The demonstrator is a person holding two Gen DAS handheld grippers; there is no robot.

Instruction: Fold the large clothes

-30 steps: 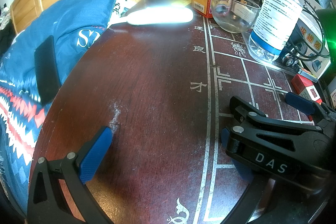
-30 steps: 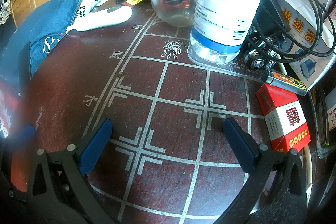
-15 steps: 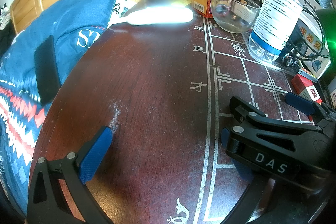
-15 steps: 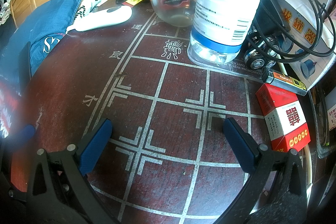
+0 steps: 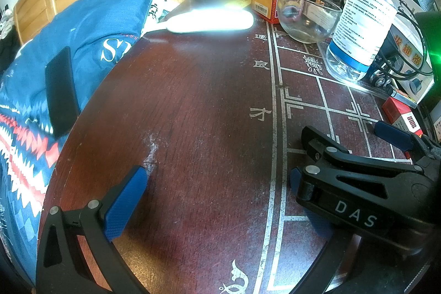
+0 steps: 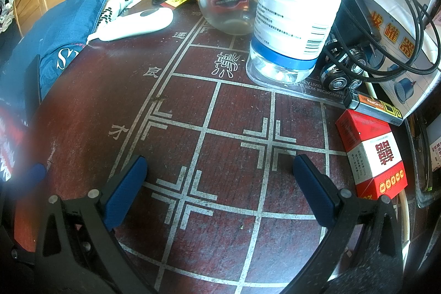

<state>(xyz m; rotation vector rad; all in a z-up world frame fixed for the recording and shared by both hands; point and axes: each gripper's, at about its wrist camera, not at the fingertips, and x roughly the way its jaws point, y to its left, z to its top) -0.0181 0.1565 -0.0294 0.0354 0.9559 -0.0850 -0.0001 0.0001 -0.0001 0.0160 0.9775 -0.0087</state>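
My left fingers (image 5: pixel 215 192) and right fingers (image 6: pixel 220 183) rest spread and empty on the bench (image 5: pixel 209 106) (blue garment (image 5: pixel 91 26) off left).

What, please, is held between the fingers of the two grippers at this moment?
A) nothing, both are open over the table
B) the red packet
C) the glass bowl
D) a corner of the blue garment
A: the left gripper and right gripper both stand open, with only bare table between their fingers.
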